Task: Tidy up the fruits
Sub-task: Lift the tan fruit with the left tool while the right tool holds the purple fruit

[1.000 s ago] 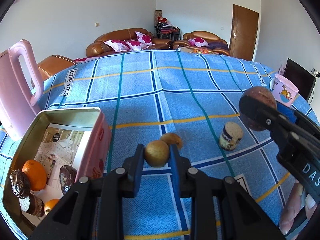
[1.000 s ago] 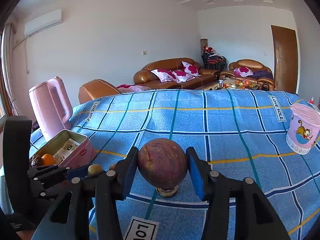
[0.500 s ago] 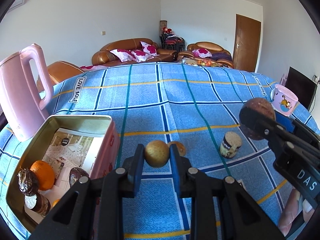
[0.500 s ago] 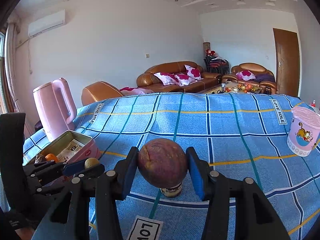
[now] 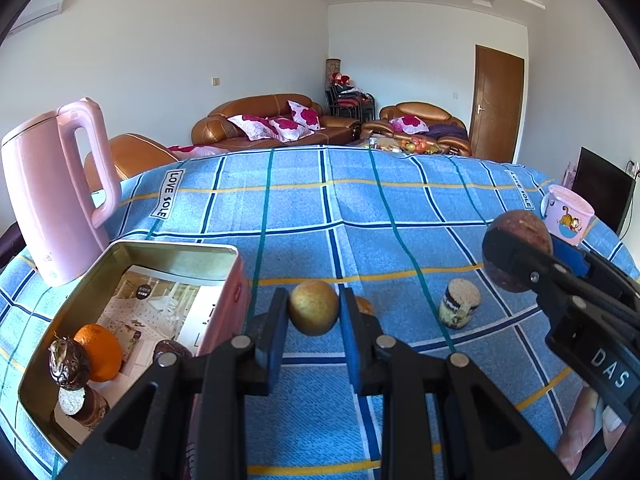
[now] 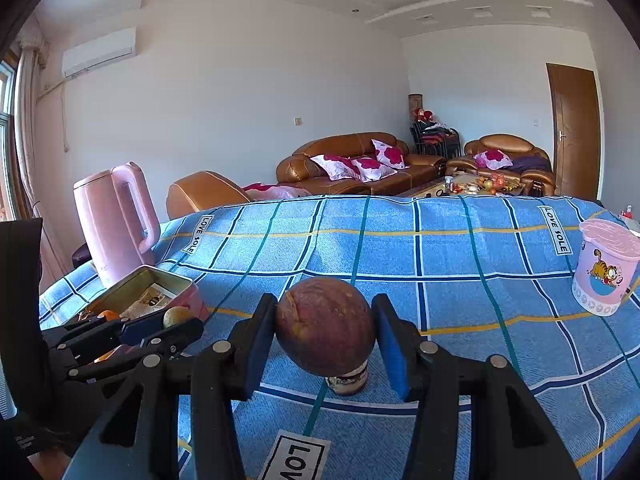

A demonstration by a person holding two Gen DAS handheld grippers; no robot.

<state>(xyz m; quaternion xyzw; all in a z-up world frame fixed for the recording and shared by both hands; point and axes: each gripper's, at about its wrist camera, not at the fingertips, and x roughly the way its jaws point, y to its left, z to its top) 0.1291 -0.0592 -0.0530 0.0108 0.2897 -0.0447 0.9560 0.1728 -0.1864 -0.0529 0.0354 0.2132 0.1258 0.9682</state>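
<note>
The left gripper (image 5: 314,314) is closed on a small yellow-brown fruit (image 5: 314,307), speckled and slightly dull, pinched between its blue pads and held above the tabletop (image 5: 360,220). The right gripper (image 6: 325,336) is clamped on a larger round fruit (image 6: 325,326), reddish-purple with a wrinkled, mottled skin, seated squarely between its fingertips and also lifted off the cloth.

Only the left wrist view looks down into the open tin box (image 5: 40,344) just left of that gripper: an orange (image 5: 98,352) sits there with a dark, spiky-topped fruit (image 5: 68,364) touching it, another dark piece with a pale cut end (image 5: 80,402) in the near corner, and a dark round fruit (image 5: 170,350) against the near wall, all on a printed paper lining. The right wrist view shows the box only from the side, with a sliver of orange visible.

Just behind the left gripper's right finger, an orange-brown fruit (image 5: 364,306) lies on the tabletop, mostly hidden. Further out and to the right stands a small jar (image 5: 458,308), which the right wrist view shows directly under the purple fruit. A pink kettle (image 5: 52,200) stands beyond the box, and a pink cartoon cup (image 6: 606,266) sits far right.
</note>
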